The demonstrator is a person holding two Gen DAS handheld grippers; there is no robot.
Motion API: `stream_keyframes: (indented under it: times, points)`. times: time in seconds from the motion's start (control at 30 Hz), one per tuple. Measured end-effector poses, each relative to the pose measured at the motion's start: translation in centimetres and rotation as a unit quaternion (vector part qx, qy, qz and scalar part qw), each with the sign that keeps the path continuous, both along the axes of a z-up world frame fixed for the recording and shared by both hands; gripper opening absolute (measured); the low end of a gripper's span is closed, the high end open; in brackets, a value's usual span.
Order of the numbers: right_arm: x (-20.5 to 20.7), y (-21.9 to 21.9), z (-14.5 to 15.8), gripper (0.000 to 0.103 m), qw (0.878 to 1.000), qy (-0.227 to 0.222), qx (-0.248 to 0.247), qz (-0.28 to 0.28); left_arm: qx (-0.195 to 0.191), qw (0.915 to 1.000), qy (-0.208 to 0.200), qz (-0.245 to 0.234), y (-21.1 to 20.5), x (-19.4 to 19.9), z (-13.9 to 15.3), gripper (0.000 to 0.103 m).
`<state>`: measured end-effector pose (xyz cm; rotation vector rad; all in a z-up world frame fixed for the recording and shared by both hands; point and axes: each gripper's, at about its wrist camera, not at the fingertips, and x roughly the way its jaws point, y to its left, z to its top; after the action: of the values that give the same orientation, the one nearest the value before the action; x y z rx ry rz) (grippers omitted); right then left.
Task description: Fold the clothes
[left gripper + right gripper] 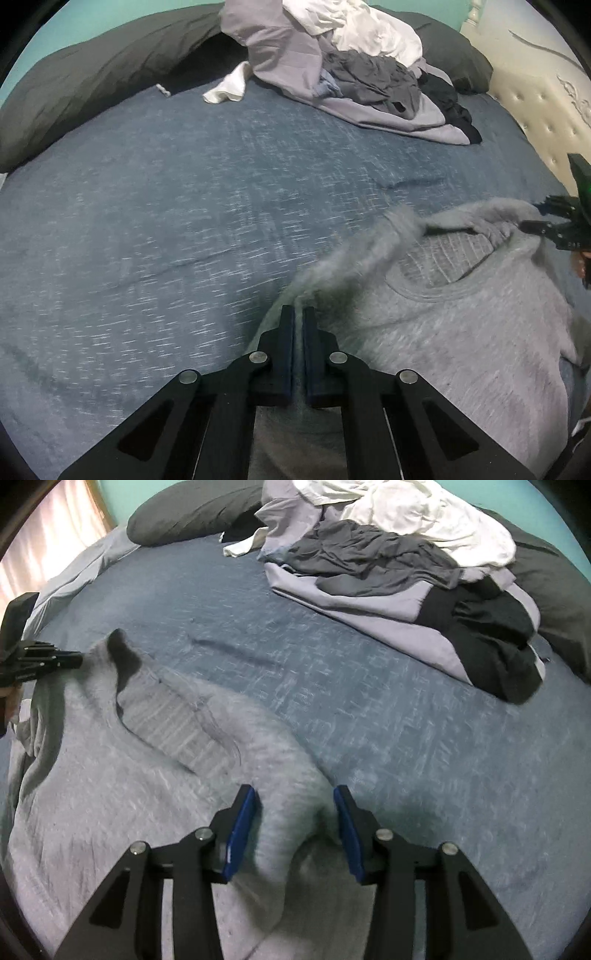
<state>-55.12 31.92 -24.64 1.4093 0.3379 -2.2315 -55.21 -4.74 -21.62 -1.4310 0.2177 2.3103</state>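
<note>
Fingers of your left gripper (pixel 298 314) are pinched nearly together on a fold of the one grey sweater (pixel 461 332), which lies on the blue bedsheet (pixel 166 221). Your right gripper (pixel 295 801) stands wide open, both blue pads (pixel 240 834) straddling a raised ridge of that sweater. One heap of unfolded clothes (pixel 388 554) sits well apart, by two dark pillows (pixel 192 513).

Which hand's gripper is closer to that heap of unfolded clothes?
Right. The right gripper sits at the sweater's edge facing the heap; the left gripper pinches the sweater's far side.
</note>
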Motion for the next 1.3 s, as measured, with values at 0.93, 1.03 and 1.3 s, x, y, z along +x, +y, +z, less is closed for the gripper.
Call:
stream_keyframes:
  times: [0.93, 1.03, 1.3]
  points:
    - [5.9, 0.3, 0.5, 0.005, 0.997, 0.056, -0.014, 0.042, 0.007, 0.9999, 0.009, -0.003, -0.7, 1.5, 1.5, 0.004]
    - [7.4, -0.6, 1.7, 0.004, 0.995, 0.056, -0.048, 0.069, 0.009, 0.9999, 0.011, -0.002, -1.2, 1.8, 1.8, 0.004]
    - [12.6, -5.5, 1.3, 0.004, 0.980, -0.005, -0.070, 0.185, 0.009, 0.9998, 0.004, 0.015, -3.4, 2.8, 1.9, 0.004]
